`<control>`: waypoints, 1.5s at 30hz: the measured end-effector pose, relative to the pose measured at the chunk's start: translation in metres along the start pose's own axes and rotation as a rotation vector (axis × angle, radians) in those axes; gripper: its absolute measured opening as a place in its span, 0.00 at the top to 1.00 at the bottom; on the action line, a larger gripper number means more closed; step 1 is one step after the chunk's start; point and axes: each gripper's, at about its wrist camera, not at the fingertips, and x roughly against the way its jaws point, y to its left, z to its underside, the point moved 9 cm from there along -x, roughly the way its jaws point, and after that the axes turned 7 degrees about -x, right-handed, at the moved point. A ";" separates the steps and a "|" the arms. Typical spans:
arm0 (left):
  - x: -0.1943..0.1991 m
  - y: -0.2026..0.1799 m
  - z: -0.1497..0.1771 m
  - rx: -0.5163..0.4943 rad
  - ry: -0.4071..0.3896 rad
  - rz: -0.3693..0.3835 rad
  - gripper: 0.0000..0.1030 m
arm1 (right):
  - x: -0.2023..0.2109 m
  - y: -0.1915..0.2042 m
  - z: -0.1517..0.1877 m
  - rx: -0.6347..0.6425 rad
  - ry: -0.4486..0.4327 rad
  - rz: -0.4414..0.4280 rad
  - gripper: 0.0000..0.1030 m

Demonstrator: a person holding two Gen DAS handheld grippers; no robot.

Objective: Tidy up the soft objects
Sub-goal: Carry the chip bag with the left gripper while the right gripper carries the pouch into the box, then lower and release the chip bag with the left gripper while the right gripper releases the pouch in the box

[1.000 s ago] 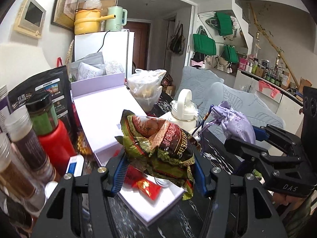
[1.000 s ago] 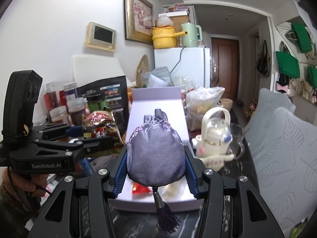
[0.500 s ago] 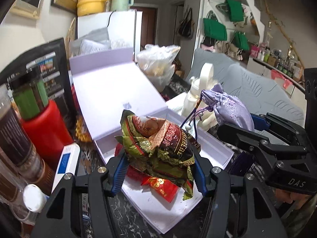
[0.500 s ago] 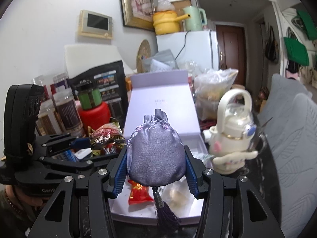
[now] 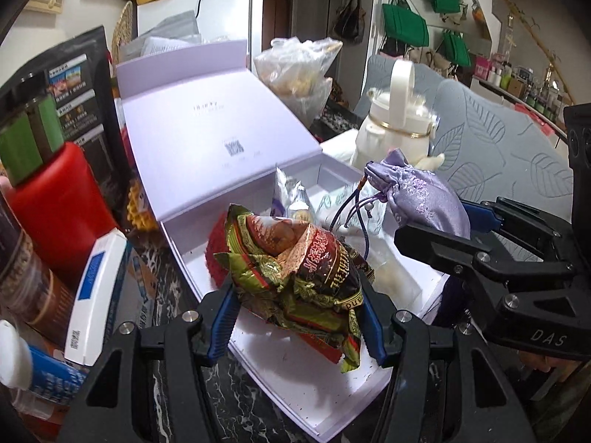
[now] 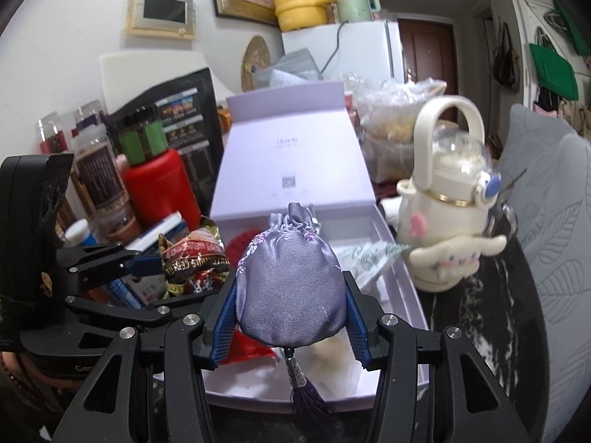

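L gripper (image 5: 297,323) clamps crinkly snack bag (image 5: 299,269) & R gripper (image 6: 291,326) clamps purple pouch (image 6: 290,291), both w/ jaws closed snug, held over open lilac box (image 5: 310,398), prob. so each drops straight in w/ other soft items.

I see a dark surface (image 5: 236,398) with white marble lines. An open pale purple box (image 5: 317,380) sits right on it, its lid leaning back. Left of the box stand a red jar (image 5: 55,217) with a green-lidded jar on top, a brown jar (image 5: 22,280) and a white and blue packet (image 5: 96,302). Right of the box stands a cream kettle (image 6: 443,221).
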 end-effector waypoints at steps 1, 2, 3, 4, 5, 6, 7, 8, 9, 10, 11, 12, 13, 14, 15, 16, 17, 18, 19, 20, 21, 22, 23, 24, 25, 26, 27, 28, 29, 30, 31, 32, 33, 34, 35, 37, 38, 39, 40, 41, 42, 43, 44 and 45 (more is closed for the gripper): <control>-0.002 0.000 0.002 -0.001 0.008 0.000 0.44 | -0.003 -0.001 0.003 -0.004 0.007 0.000 0.51; -0.004 0.000 0.003 -0.002 0.012 0.000 0.44 | -0.006 -0.002 0.005 -0.007 0.013 0.001 0.51; -0.007 0.000 0.006 -0.003 0.020 0.001 0.44 | -0.008 -0.003 0.007 -0.009 0.017 0.003 0.51; -0.009 0.001 0.007 -0.004 0.024 0.000 0.44 | -0.010 -0.003 0.008 -0.010 0.020 0.004 0.51; -0.011 0.001 0.008 -0.004 0.031 0.000 0.44 | -0.011 -0.004 0.010 -0.010 0.024 0.005 0.51; -0.014 0.001 0.010 -0.006 0.041 0.001 0.44 | -0.012 -0.005 0.011 -0.010 0.028 0.004 0.51; -0.016 0.001 0.012 -0.006 0.047 0.002 0.44 | -0.014 -0.005 0.012 -0.008 0.032 0.005 0.51; -0.019 0.001 0.014 -0.005 0.055 0.003 0.44 | -0.016 -0.005 0.014 -0.006 0.037 0.006 0.51; -0.021 0.001 0.016 -0.004 0.060 0.004 0.44 | -0.018 -0.006 0.015 -0.005 0.042 0.008 0.51; -0.023 0.001 0.018 -0.002 0.066 0.006 0.44 | -0.019 -0.007 0.017 -0.003 0.046 0.010 0.51; -0.025 0.001 0.019 -0.002 0.070 0.008 0.44 | -0.020 -0.007 0.018 -0.003 0.050 0.012 0.51; -0.028 0.001 0.021 0.001 0.078 0.010 0.44 | -0.022 -0.008 0.020 -0.003 0.056 0.014 0.50; -0.030 0.001 0.022 0.002 0.084 0.012 0.44 | -0.023 -0.010 0.021 -0.002 0.062 0.017 0.50; -0.031 0.000 0.023 0.002 0.088 0.013 0.44 | -0.024 -0.011 0.023 -0.002 0.067 0.020 0.50; -0.033 0.000 0.025 0.003 0.092 0.015 0.44 | -0.025 -0.012 0.024 -0.002 0.071 0.023 0.50; -0.034 0.000 0.025 0.002 0.092 0.015 0.44 | -0.026 -0.013 0.025 -0.001 0.076 0.026 0.50; -0.033 0.000 0.025 0.000 0.091 0.014 0.44 | -0.028 -0.014 0.026 -0.001 0.081 0.029 0.50; -0.033 0.000 0.025 -0.002 0.090 0.013 0.44 | -0.028 -0.015 0.027 -0.001 0.085 0.031 0.49; -0.034 0.000 0.025 -0.005 0.092 0.014 0.44 | -0.029 -0.016 0.028 0.000 0.091 0.032 0.48; -0.034 0.000 0.025 -0.006 0.093 0.014 0.44 | -0.030 -0.017 0.030 0.001 0.097 0.035 0.48; -0.034 0.000 0.025 -0.007 0.095 0.013 0.44 | -0.031 -0.018 0.031 0.000 0.100 0.039 0.48; -0.035 0.000 0.025 -0.008 0.096 0.011 0.44 | -0.032 -0.019 0.032 -0.002 0.103 0.040 0.48; -0.035 0.000 0.026 -0.008 0.097 0.010 0.44 | -0.033 -0.020 0.033 -0.005 0.107 0.040 0.48; -0.035 0.000 0.026 -0.009 0.098 0.008 0.44 | -0.034 -0.020 0.033 -0.006 0.110 0.038 0.48; -0.035 0.000 0.026 -0.012 0.098 0.005 0.44 | -0.033 -0.020 0.033 -0.006 0.111 0.039 0.48; -0.035 0.000 0.026 -0.014 0.099 0.003 0.44 | -0.033 -0.021 0.033 -0.005 0.111 0.044 0.48; -0.035 0.000 0.026 -0.017 0.102 0.000 0.44 | -0.033 -0.021 0.033 -0.006 0.111 0.045 0.47; -0.035 -0.001 0.026 -0.018 0.105 -0.002 0.44 | -0.033 -0.022 0.033 -0.008 0.114 0.048 0.45; -0.035 -0.001 0.026 -0.023 0.109 -0.007 0.44 | -0.033 -0.023 0.033 -0.012 0.117 0.051 0.45; -0.035 -0.002 0.026 -0.027 0.112 -0.010 0.44 | -0.033 -0.024 0.034 -0.015 0.119 0.054 0.43; -0.035 -0.002 0.027 -0.033 0.116 -0.015 0.43 | -0.032 -0.025 0.033 -0.018 0.120 0.057 0.41; -0.035 -0.003 0.027 -0.037 0.119 -0.018 0.43 | -0.032 -0.026 0.033 -0.020 0.120 0.062 0.41; -0.035 -0.004 0.027 -0.044 0.124 -0.025 0.43 | -0.032 -0.027 0.033 -0.022 0.120 0.065 0.40; -0.035 -0.004 0.027 -0.047 0.126 -0.028 0.43 | -0.031 -0.027 0.034 -0.024 0.120 0.068 0.40; -0.035 -0.005 0.028 -0.053 0.132 -0.035 0.43 | -0.031 -0.029 0.034 -0.028 0.122 0.072 0.39; -0.035 -0.006 0.029 -0.065 0.143 -0.042 0.42 | -0.031 -0.030 0.035 -0.036 0.127 0.079 0.38; -0.035 -0.008 0.030 -0.072 0.151 -0.045 0.42 | -0.031 -0.031 0.036 -0.041 0.131 0.083 0.38; -0.035 -0.010 0.031 -0.080 0.159 -0.051 0.42 | -0.031 -0.031 0.037 -0.043 0.136 0.087 0.35; -0.035 -0.011 0.032 -0.087 0.163 -0.056 0.42 | -0.031 -0.032 0.037 -0.044 0.141 0.094 0.30; -0.035 -0.011 0.033 -0.090 0.165 -0.058 0.41 | -0.031 -0.032 0.038 -0.044 0.143 0.104 0.29; -0.035 -0.012 0.033 -0.096 0.168 -0.061 0.41 | -0.031 -0.033 0.038 -0.045 0.142 0.109 0.28; -0.035 -0.013 0.034 -0.100 0.171 -0.062 0.41 | -0.030 -0.034 0.038 -0.049 0.143 0.112 0.28; -0.034 -0.014 0.035 -0.102 0.175 -0.062 0.41 | -0.029 -0.035 0.038 -0.058 0.148 0.117 0.27; -0.034 -0.014 0.035 -0.103 0.180 -0.060 0.41 | -0.028 -0.037 0.039 -0.069 0.151 0.121 0.25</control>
